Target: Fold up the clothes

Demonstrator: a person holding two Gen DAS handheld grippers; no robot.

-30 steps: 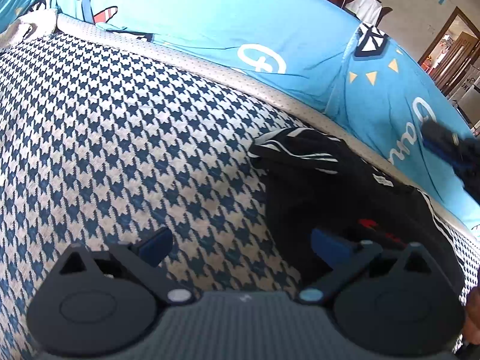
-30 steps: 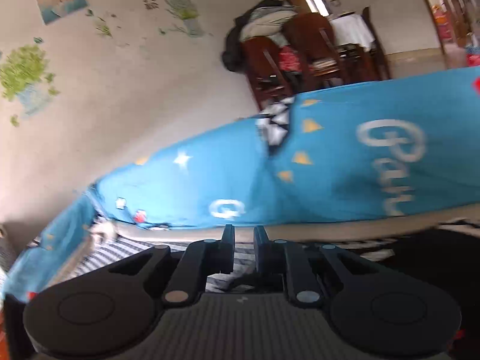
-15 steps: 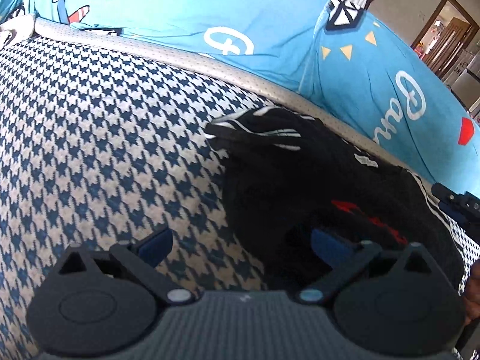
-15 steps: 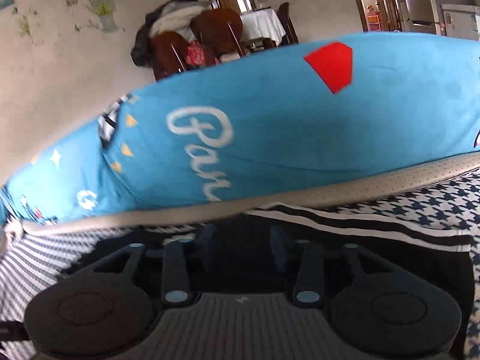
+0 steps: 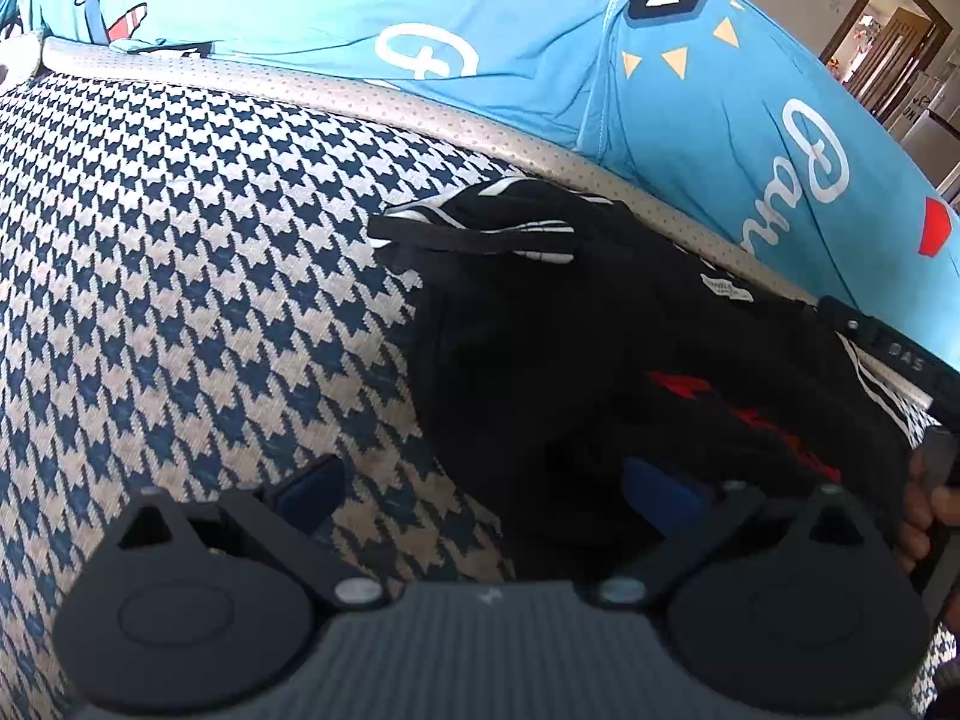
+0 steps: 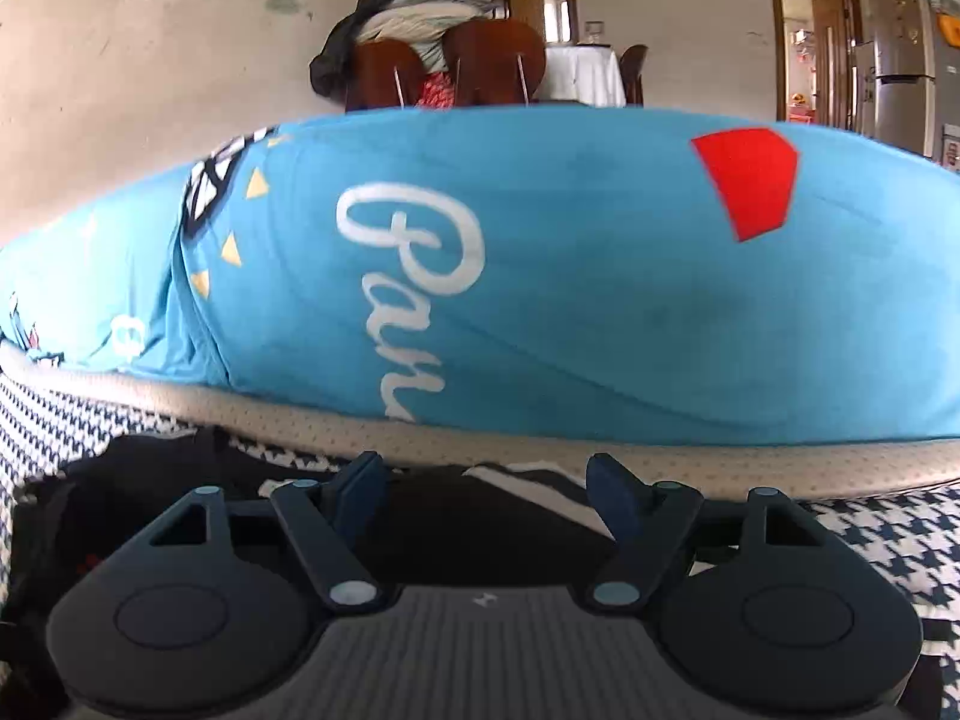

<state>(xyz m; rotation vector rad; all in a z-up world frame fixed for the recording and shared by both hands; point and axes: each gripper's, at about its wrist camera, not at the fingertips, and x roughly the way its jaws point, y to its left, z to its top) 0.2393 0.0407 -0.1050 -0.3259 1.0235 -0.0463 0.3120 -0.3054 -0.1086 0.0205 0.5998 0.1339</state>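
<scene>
A black garment (image 5: 600, 348) with white stripes and red print lies crumpled on a blue-and-white houndstooth sofa seat (image 5: 198, 276). My left gripper (image 5: 480, 489) is open, low over the garment's left edge, its right finger over the black cloth. My right gripper (image 6: 486, 495) is open, just above the garment's striped edge (image 6: 528, 483). The right gripper's body also shows at the right edge of the left wrist view (image 5: 900, 360).
A bright blue printed cushion cover (image 6: 540, 276) runs along the sofa back behind a beige perforated trim (image 5: 420, 120). Wooden chairs piled with clothes (image 6: 444, 54), doorways and a fridge (image 6: 906, 78) stand beyond.
My right gripper opened from shut and came down level to the garment's striped edge. My left gripper shifted right over the garment, staying open.
</scene>
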